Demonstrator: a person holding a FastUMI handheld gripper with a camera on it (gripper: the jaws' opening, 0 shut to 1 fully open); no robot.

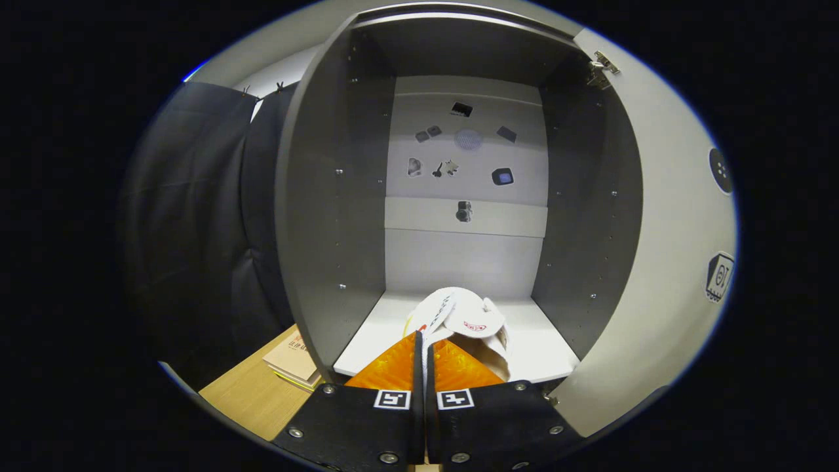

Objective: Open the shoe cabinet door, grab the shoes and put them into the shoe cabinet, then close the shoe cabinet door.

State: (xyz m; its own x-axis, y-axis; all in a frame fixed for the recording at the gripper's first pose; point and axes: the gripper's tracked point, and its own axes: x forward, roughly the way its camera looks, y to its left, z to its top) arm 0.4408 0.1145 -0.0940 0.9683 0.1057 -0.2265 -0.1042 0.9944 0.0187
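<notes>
**Shoes at cabinet floor, release pending**

With the door (662, 262) already swung wide to the right, step one looked done. The shoe cabinet (328, 196) stood open on the worktop (252, 393); a couple of books (295, 359) lay on the worktop just left of the cabinet's front-left corner.

Gripper (423, 347) was at the front edge of the cabinet floor (380, 328), reaching in. Jaws were nearly closed, only a thin slit between them, pinched on a strap or edge of the white shoes (468, 318). Both fingers appeared to press on that material, though the contact itself was mostly hidden by the fingers.

Shoes sat just ahead of the fingertips, over the middle of the cabinet floor near its front edge. Couldn't tell if they rested on the floor or hung just above it.

Orientation: pair looked bunched together, soles partly turned up toward the camera. Long axis seemed to run roughly front-to-back into the cabinet, but toe vs heel wasn't readable.

Progress, my read: open done, grab done, placing nearly done. Left: release, back out, close door.
</notes>
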